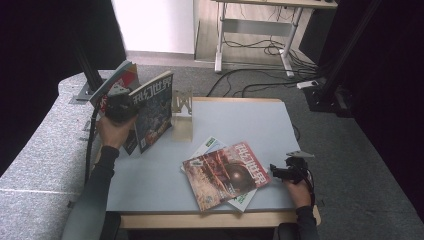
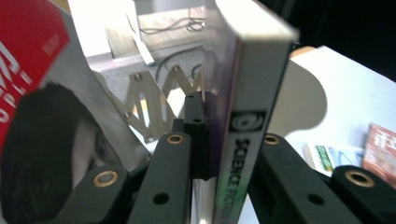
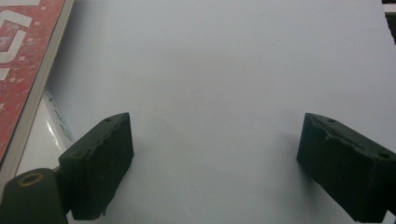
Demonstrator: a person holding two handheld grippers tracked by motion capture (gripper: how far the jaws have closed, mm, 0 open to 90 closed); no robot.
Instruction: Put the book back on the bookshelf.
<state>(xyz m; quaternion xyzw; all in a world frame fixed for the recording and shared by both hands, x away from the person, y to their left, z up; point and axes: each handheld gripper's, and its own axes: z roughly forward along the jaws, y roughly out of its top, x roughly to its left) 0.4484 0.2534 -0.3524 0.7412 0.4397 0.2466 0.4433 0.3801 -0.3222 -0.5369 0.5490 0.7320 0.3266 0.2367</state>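
Note:
My left gripper [image 1: 121, 108] is shut on the spine of a science-fiction magazine [image 1: 153, 112] that stands upright at the table's far left. In the left gripper view the jaws of this gripper [image 2: 229, 140] pinch that spine [image 2: 252, 70], printed "SCIENCE FICTION". Another red and grey magazine [image 1: 116, 79] leans behind it [image 2: 28, 56]. A metal bookend [image 1: 182, 107] stands just right of the held magazine [image 2: 154, 102]. A red magazine [image 1: 225, 172] lies flat on a white and green one [image 1: 212, 145]. My right gripper [image 1: 281, 172] rests open beside the red magazine's right edge [image 3: 23, 56], with nothing between its fingers [image 3: 215, 163].
The pale grey table [image 1: 240, 120] has bare surface at its far right and centre. A grey padded bench [image 1: 45, 140] runs along the left side. Desk legs and cables [image 1: 260, 50] lie on the floor beyond the table.

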